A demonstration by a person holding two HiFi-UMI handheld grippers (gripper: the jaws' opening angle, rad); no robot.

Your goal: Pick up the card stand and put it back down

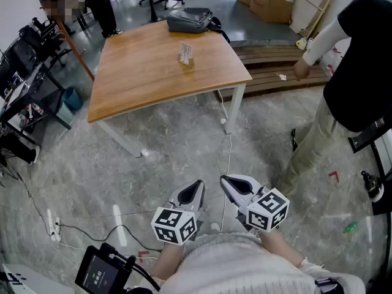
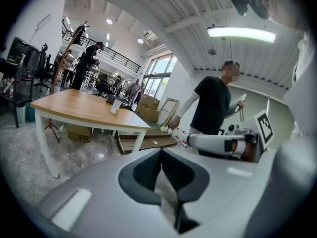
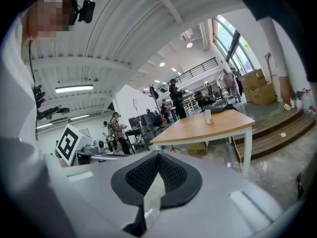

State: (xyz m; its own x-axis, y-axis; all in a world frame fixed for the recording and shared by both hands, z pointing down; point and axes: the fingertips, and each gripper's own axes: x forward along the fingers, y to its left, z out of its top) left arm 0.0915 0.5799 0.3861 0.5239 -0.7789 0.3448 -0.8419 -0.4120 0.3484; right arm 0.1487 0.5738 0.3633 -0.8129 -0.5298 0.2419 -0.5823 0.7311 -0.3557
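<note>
**Left gripper** (image 1: 196, 185): held low and near, close in front of the torso, on the left of the pair. It points away from the body and slightly downward. Jaws are pressed together tip to tip, with nothing between them.
- Left marker cube (image 1: 175, 225): at the gripper's rear, nearest the body.
- Left forearm (image 1: 164, 266): bare, drawn in under the chest.

**Right gripper** (image 1: 226, 180): just beside the left one. The two converge, their tips near but apart. It points away and a little downward. Jaws are fully together and empty.
- Right marker cube (image 1: 267, 209): at the gripper's rear.
- Right forearm (image 1: 280, 245): bare, tucked close to the body.
</note>
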